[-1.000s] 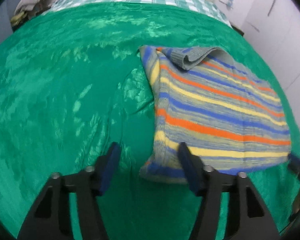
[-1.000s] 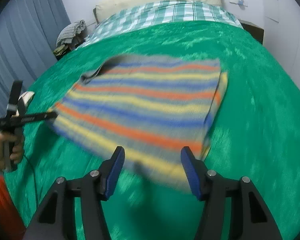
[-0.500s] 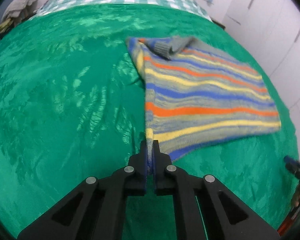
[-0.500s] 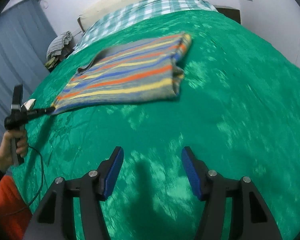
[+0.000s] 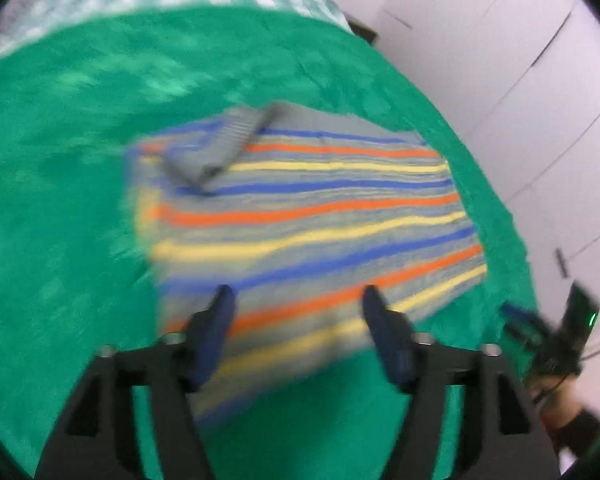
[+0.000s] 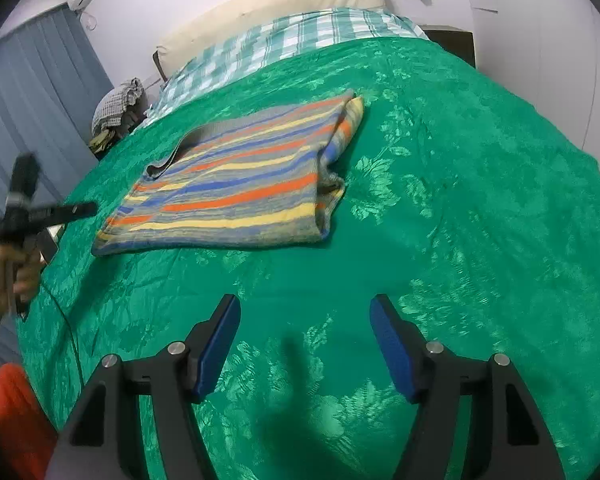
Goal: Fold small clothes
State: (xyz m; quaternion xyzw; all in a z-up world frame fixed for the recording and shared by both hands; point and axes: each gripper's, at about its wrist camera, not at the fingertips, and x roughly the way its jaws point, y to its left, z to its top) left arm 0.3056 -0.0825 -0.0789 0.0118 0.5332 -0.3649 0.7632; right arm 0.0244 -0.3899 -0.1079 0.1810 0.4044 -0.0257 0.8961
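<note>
Striped orange-yellow-blue knitted garment (image 6: 236,188) lies folded on green patterned bedspread (image 6: 460,220). Left claw (image 5: 296,324) wide, empty, above near edge. Right claw (image 6: 304,344) wide, empty, well apart. Judged between folds; next fold calls for regrasping edge.

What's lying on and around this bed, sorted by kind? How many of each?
Striped knitted garment, folded on the green cover: 1
Green bedcover: 1
Checked sheet: 1
Cream pillow: 1
Heap of clothes beside the bed: 1
Handheld grippers, left gripper and right gripper, both open: 2
Total: 7
</note>
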